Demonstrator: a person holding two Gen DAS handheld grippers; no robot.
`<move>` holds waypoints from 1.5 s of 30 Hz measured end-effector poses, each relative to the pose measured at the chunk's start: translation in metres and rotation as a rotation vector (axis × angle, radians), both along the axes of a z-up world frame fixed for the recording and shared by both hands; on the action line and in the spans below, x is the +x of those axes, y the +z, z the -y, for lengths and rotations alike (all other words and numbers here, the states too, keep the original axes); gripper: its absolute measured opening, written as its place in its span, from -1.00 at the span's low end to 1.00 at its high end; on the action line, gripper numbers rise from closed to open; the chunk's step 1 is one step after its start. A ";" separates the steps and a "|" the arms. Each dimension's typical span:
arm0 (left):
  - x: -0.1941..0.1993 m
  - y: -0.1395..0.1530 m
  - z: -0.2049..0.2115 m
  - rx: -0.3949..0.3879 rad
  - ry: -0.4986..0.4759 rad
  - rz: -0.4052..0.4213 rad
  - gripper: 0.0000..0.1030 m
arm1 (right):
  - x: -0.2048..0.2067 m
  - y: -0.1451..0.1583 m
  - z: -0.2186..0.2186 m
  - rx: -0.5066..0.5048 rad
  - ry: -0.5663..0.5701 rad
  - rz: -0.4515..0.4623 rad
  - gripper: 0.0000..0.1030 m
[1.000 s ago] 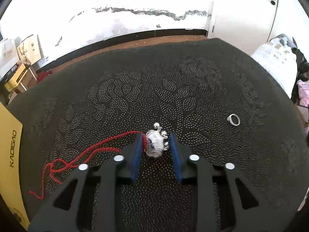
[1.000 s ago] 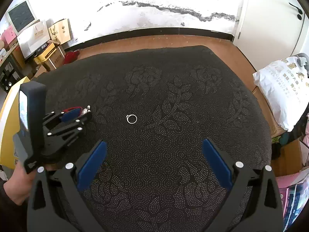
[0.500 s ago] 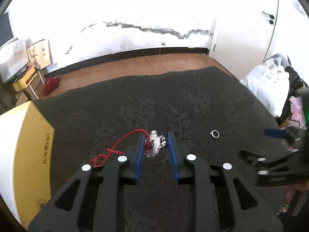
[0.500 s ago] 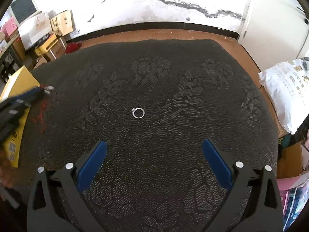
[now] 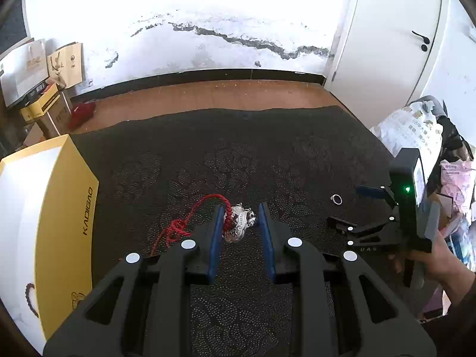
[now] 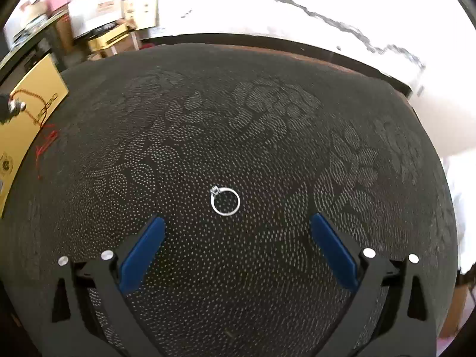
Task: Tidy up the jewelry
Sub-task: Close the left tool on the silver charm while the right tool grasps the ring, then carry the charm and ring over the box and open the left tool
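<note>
Left gripper point(image 5: 240, 217): jaws clamped on the pendant, blue pads either side of it, held above the cloth.
Pendant point(image 5: 238, 226): silver, ornate, pinched between the left pads; its red cord point(image 5: 190, 223) loops out to the left and trails down in a knotted tangle.
Right gripper point(image 6: 235, 238): jaws wide apart and closing; nothing pressed between the pads, the ring lies just ahead of the gap between the fingertips.
Ring point(image 6: 225, 200): thin silver band with a small setting, flat on the cloth; in the left view it sits just beside the right gripper's tips.
Cloth point(image 6: 267, 119): dark, with a dotted flower pattern, covers the table.
Box point(image 5: 44, 223): yellow and white, at the cloth's left edge, well apart from the ring.
Hand point(image 5: 440, 261): grips the right gripper's handle, seen at the right of the left view.
</note>
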State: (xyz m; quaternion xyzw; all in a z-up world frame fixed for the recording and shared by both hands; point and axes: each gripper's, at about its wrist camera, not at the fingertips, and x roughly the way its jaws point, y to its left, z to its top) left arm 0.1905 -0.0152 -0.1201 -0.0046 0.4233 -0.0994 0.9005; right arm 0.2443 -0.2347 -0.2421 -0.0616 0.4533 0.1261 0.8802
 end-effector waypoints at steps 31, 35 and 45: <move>-0.021 0.083 -0.078 -0.011 0.145 -0.003 -0.53 | -0.035 0.169 -0.112 0.086 0.062 0.078 -0.64; -0.043 0.122 -0.110 -0.009 0.200 0.020 -0.53 | -0.052 0.211 -0.153 0.116 0.111 0.130 -0.64; -0.100 0.211 -0.198 0.063 0.360 0.093 -0.53 | -0.081 0.278 -0.283 0.212 0.315 0.192 -0.64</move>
